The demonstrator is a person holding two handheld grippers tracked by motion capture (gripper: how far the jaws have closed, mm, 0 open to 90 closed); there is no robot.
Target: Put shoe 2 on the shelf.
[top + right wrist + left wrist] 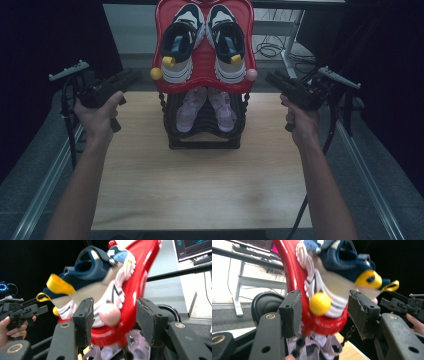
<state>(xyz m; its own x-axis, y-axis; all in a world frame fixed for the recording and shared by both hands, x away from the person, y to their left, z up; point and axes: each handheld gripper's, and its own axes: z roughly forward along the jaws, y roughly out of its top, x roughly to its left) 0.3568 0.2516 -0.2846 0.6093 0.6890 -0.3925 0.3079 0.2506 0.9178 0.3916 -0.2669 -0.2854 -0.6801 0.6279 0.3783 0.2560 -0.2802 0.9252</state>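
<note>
Black pads of the left hand-held gripper (323,312) stand apart with nothing pressed between them; in the left gripper view a yellow knob (319,303) at the corner of the red tray (294,277) sits in the gap, clear of both pads, and the tray's lower rim runs across between them. The right hand-held gripper (113,320) is also open, its jaws set wide on either side of the tray's other corner, where a pink knob (110,316) shows blurred in the gap, untouched.

From the high view, the left hand-held gripper (112,85) is held by the person's left hand (97,117) just left of the tray, and the right hand-held gripper (290,86) by the right hand (300,122) just right of it, both pointing inward at the tray's lower corners, close to the yellow knob (156,73) and pink knob (251,74).

On the red tray (202,70), which is tilted up and sits as the top level of a black rack (172,135), lies a pair of navy-and-white sneakers (202,40), heels toward the person, each with a yellow pull tab. Below the tray, on a lower black level of the rack, lies a pair of pale lilac shoes (205,107). The rack stands at the far middle of the wooden bench (200,185). Beyond the bench a white desk frame and cables show on the floor.
</note>
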